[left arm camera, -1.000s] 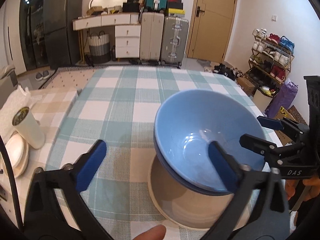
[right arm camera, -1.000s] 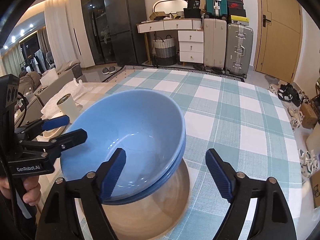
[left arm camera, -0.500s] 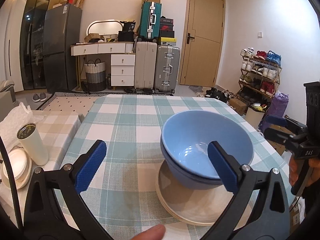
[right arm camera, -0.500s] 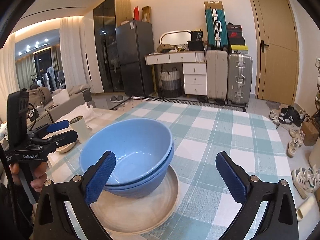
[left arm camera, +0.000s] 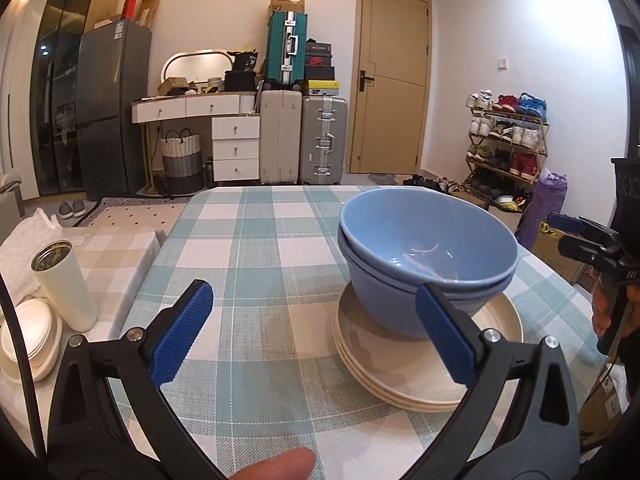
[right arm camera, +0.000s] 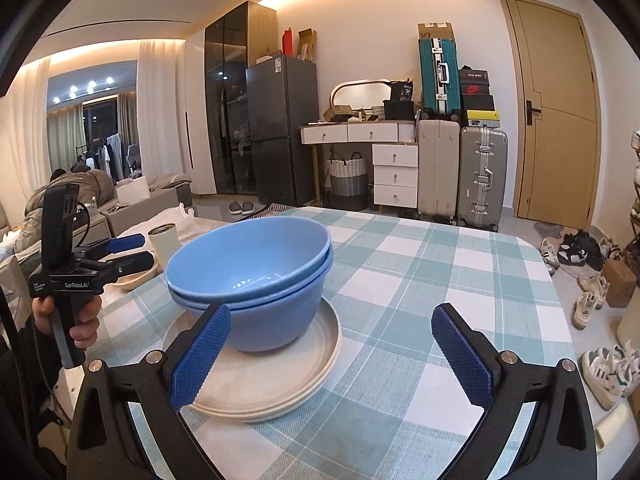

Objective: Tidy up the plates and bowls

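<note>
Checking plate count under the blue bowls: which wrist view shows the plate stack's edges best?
Left wrist. The beige plate stack shows layered rims along its near edge, about three, below the nested blue bowls. In the right wrist view the stack is partly covered by a gripper finger and its rims merge, so counting is harder.

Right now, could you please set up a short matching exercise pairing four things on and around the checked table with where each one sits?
Things:
1. blue bowls
2. beige plates
3. white tumbler
4. left gripper

Places:
A. standing upright on the side surface left of the table
B. nested together on top of the plate stack
C. open and empty, in front of the stack
D. stacked directly on the checked tablecloth

Pairs: 1-B, 2-D, 3-A, 4-C
</note>
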A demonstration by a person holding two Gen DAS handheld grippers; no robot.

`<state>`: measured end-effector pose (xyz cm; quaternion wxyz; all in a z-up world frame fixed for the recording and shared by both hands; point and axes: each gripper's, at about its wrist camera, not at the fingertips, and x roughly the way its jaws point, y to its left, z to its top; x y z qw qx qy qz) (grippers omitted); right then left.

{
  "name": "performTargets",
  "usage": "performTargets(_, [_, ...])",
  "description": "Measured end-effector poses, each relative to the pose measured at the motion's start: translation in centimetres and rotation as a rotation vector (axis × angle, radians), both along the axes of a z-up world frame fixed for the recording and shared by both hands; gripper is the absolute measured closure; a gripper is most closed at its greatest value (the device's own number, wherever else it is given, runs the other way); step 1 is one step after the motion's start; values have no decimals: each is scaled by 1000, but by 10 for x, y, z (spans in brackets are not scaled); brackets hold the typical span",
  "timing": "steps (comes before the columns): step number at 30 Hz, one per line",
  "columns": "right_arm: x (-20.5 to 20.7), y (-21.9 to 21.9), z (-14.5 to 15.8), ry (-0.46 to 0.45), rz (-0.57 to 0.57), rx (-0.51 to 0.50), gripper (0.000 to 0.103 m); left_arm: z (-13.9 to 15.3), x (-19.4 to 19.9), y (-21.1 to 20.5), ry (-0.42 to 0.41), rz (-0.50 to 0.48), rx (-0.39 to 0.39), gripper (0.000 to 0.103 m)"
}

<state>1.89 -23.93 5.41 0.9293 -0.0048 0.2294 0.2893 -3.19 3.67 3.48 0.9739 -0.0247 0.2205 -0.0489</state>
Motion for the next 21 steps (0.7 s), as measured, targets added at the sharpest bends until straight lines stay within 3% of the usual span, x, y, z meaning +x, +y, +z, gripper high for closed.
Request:
performTargets(12, [-23, 13, -21, -32, 85, -20, 1, -25, -4, 2, -9, -62, -1, 2])
performTargets(21, [-28, 14, -29, -30, 115, 14, 1, -27, -3, 3, -17, -64, -7, 2])
